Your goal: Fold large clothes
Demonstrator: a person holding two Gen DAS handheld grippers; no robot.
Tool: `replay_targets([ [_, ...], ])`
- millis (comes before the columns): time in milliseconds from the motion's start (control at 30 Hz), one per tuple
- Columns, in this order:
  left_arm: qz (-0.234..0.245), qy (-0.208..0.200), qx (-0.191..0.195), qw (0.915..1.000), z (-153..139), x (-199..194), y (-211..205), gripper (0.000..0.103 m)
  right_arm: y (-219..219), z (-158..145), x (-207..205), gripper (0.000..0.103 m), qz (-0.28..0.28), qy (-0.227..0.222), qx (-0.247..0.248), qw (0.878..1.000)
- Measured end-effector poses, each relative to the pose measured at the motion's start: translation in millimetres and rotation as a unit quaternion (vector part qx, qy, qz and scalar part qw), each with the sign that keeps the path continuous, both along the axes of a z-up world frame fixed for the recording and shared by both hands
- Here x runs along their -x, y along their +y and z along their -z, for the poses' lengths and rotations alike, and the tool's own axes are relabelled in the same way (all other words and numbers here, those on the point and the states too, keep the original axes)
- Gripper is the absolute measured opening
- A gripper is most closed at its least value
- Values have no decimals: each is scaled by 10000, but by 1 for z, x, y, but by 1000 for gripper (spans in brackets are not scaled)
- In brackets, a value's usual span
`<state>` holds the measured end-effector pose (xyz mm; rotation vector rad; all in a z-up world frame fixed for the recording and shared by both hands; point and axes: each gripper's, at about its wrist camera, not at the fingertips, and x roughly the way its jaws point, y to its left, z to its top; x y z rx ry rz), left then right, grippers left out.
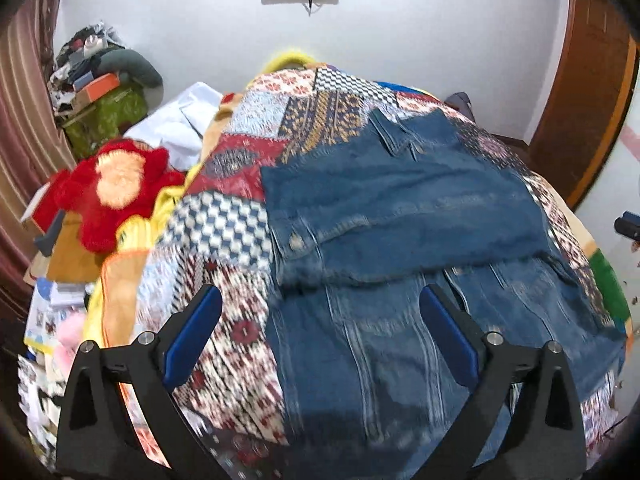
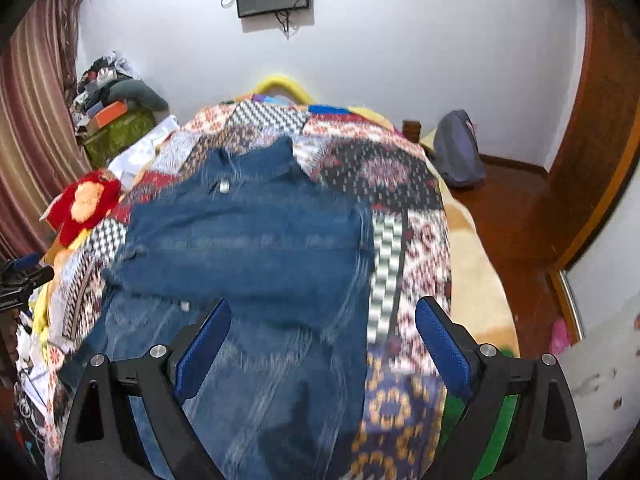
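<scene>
A blue denim jacket (image 1: 400, 208) lies on a patchwork quilt (image 1: 224, 232) on the bed, with its sleeves folded across the body. It also shows in the right wrist view (image 2: 248, 240). My left gripper (image 1: 320, 300) is open and empty, hovering above the jacket's lower left part. My right gripper (image 2: 322, 314) is open and empty, above the jacket's lower right edge. The left gripper shows at the left edge of the right wrist view (image 2: 24, 276).
A red plush toy (image 1: 108, 188) and white cloth (image 1: 176, 128) lie at the bed's left. Clutter is piled on a green box (image 1: 104, 108) by the curtain. A grey backpack (image 2: 456, 152) stands on the wooden floor at the right. A wooden door (image 2: 600, 128) is at the right.
</scene>
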<state>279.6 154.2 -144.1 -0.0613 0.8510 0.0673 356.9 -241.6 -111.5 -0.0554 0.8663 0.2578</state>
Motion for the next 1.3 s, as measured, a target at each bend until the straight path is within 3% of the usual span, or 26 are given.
replay_targets([
  [333, -540, 753, 561, 9941, 59, 60, 13, 100, -10, 67, 74, 92, -75, 734, 265, 9969],
  [533, -873, 988, 1315, 9825, 89, 88, 20, 100, -22, 94, 99, 92, 86, 1176, -316, 9925],
  [667, -902, 1064, 1685, 9758, 105, 95, 18, 100, -38, 103, 104, 92, 556, 1331, -1105, 9833],
  [800, -1008, 1021, 2052, 9681, 116, 97, 21, 100, -39, 104, 113, 90, 619, 1169, -1205, 9839],
  [867, -1107, 922, 2251, 9636, 120, 100, 25, 95, -40, 105, 115, 86, 681, 1143, -1297, 9826],
  [900, -1135, 912, 2284, 9626, 121, 99, 26, 87, -40, 105, 115, 82, 709, 1130, -1338, 9820],
  [1100, -1114, 698, 2469, 9601, 117, 99, 32, 57, -38, 103, 118, 46, 686, 1128, -1609, 9781],
  [1200, -1128, 572, 2452, 9612, 114, 102, 33, 51, -36, 102, 118, 38, 767, 1099, -1582, 9783],
  [1300, -1181, 452, 2413, 9622, 109, 106, 36, 32, -40, 101, 116, 29, 864, 1094, -1699, 9756],
])
